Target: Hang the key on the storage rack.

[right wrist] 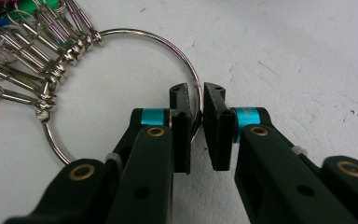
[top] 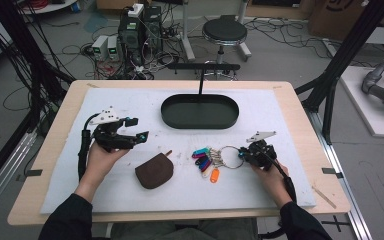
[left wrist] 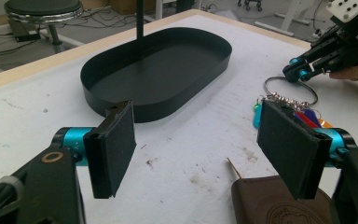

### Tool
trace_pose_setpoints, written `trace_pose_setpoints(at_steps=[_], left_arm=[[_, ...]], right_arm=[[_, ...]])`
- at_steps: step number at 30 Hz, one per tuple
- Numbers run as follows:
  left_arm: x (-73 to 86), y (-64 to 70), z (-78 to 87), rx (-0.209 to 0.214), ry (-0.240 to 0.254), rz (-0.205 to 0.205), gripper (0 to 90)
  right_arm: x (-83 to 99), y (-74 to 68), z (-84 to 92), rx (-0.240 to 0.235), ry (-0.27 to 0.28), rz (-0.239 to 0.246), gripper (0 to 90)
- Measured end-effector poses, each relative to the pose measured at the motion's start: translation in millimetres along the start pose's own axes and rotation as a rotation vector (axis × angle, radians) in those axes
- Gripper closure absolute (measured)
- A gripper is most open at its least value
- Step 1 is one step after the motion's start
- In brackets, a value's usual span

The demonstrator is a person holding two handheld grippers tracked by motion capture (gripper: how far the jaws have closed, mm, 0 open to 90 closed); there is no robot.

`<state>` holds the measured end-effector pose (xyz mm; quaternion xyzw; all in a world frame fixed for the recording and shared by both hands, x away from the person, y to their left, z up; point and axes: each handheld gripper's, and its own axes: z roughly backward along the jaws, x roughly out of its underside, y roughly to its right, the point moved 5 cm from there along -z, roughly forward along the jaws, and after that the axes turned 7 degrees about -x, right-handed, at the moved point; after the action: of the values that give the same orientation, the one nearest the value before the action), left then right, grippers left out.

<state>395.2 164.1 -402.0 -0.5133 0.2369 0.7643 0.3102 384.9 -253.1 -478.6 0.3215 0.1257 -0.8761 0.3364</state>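
A large metal key ring (top: 231, 156) lies on the white mat with several coloured key tags (top: 206, 162) clipped to its left side. My right gripper (top: 243, 154) is down at the ring's right edge. In the right gripper view its jaws (right wrist: 196, 93) stand a narrow gap apart with the ring wire (right wrist: 140, 31) passing between them, pads not pressing it. A brown leather pouch (top: 154, 171) lies left of the tags. My left gripper (top: 135, 128) hovers wide open above the mat, left of the pouch (left wrist: 270, 205), nothing between its pads (left wrist: 196, 149).
A black oval tray (top: 200, 120) with an upright post stands at the back middle of the mat (top: 280, 185); its wall (left wrist: 168, 105) shows ahead of the left gripper. The far-off right gripper (left wrist: 298, 69) shows at the ring (left wrist: 284, 77). A stool (top: 225, 31) and cables are beyond the table.
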Motion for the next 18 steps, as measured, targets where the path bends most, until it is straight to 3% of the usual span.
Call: trace_pose_setpoints(at_steps=[10, 18], left_arm=[[0.3, 0.3, 0.6, -0.005, 0.000, 0.001, 27.8], [1.4, -1.8, 2.1, -0.011, 0.002, 0.009, 27.8]], right_arm=[[-1.2, 4.9, 1.9, -0.010, 0.017, -0.049, 87.9], [-8.5, 20.1, 27.1, -0.028, 0.200, -0.142, 87.9]])
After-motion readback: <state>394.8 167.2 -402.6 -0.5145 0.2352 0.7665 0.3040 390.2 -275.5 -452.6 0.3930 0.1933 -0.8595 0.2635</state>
